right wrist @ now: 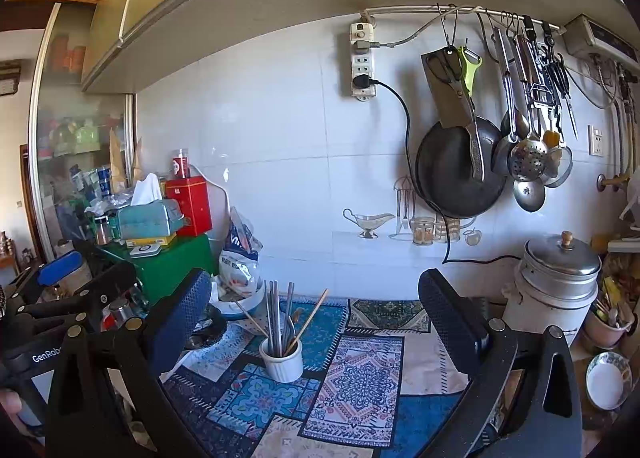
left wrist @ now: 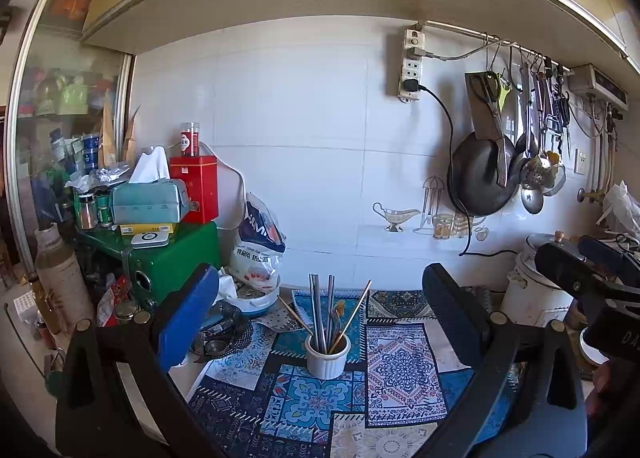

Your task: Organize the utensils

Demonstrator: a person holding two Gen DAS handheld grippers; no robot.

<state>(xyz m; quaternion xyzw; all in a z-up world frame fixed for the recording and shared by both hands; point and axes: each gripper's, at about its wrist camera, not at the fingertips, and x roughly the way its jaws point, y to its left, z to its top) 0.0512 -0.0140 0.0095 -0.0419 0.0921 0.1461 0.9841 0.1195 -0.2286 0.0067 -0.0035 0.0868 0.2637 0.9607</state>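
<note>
A white ribbed holder [left wrist: 327, 357] stands on the patterned mat [left wrist: 400, 370] and holds metal chopsticks [left wrist: 318, 308], wooden chopsticks and a spoon. It also shows in the right wrist view [right wrist: 281, 362]. My left gripper [left wrist: 320, 322] is open and empty, its jaws spread wide either side of the holder and nearer the camera. My right gripper [right wrist: 316, 318] is open and empty, with the holder ahead and slightly left. The right gripper shows at the right edge of the left wrist view [left wrist: 592, 274]; the left gripper shows at the left edge of the right wrist view [right wrist: 64, 290].
A wok [right wrist: 456, 173], cleaver, scissors, ladles and skimmers hang on a wall rail. A white steel-lidded pot [right wrist: 556, 286] stands at right, with a bowl [right wrist: 606, 380] and a utensil cup [right wrist: 608, 322]. Green box [left wrist: 176, 258], red tin, tissue box, bags and jars crowd the left.
</note>
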